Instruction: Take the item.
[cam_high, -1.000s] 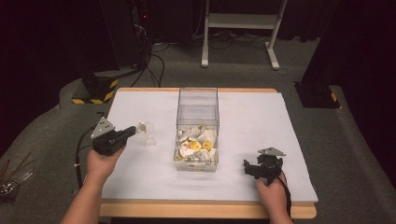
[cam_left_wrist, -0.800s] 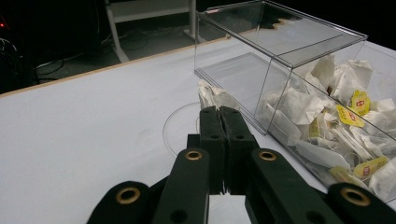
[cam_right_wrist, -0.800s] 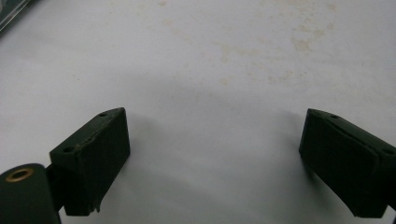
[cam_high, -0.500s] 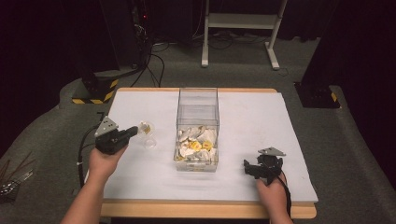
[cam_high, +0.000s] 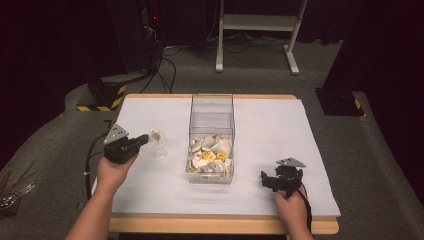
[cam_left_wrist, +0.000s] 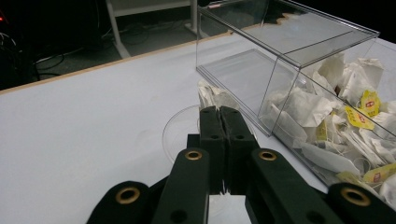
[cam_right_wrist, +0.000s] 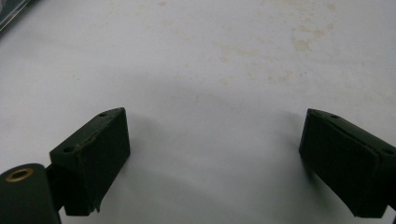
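So far, judging from the high view, we take the work to be moving tea bags out of the clear box (cam_high: 211, 135) and into the small clear cup (cam_high: 159, 150) that stands on the white surface (cam_high: 280, 135) just left of the box. The left gripper (cam_high: 142, 140) hangs just beside that cup, with a tea bag (cam_high: 154, 135) at its tip, above or at the cup's rim; we cannot tell from here whether the bag touches the cup. The right gripper (cam_high: 267, 181) rests on the surface near its front edge, well apart from box and cup. The box holds a heap of bags at its near end, so most of the job looks undone.

Next, the left gripper view: the jaws of the left gripper (cam_left_wrist: 219, 116) are pressed together, pinching a tea bag (cam_left_wrist: 212, 97) whose white paper pokes out past their tips. The cup's round rim (cam_left_wrist: 175, 128) lies right beneath them, and the box (cam_left_wrist: 289, 51) with its pile of bags (cam_left_wrist: 336, 116) sits close on the right. We judge this bag is about to be dropped in; the release is still to come.

Lastly, the right gripper view: the right gripper (cam_right_wrist: 212, 154) stands wide apart, holding nothing, over bare, faintly stained surface (cam_right_wrist: 210, 60).
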